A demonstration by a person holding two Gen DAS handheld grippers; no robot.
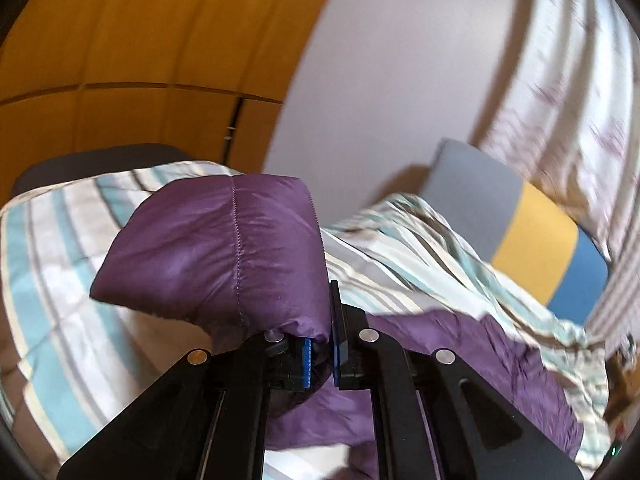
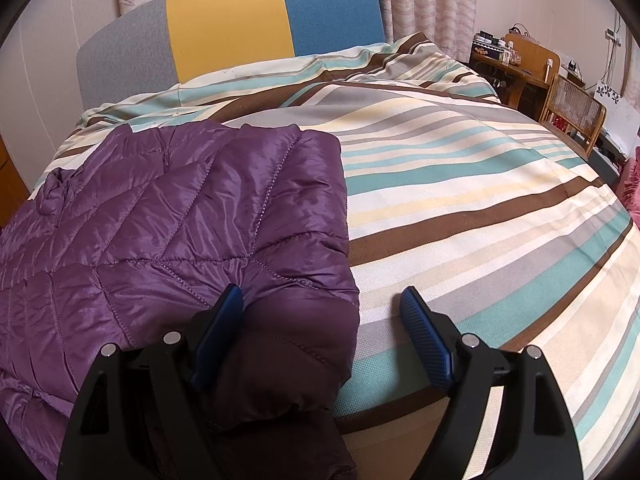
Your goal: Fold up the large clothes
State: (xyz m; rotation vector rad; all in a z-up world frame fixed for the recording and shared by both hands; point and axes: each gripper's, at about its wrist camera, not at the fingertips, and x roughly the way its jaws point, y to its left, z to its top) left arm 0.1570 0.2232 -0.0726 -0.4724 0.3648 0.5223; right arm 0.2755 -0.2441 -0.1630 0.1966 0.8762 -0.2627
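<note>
A fold of the purple jacket (image 1: 224,240) is pinched by the left gripper (image 1: 320,344) above the striped bedspread (image 2: 460,200), while the right gripper (image 2: 320,312) is held spread over the jacket's edge.

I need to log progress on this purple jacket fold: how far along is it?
Partly done: the purple quilted jacket lies spread on the striped bedcover, one side edge looking already folded in. In hand: the left gripper is shut on a padded end of it, lifted clear. The right gripper is open at the near corner. Left: laying that end over, then final folds.
</note>
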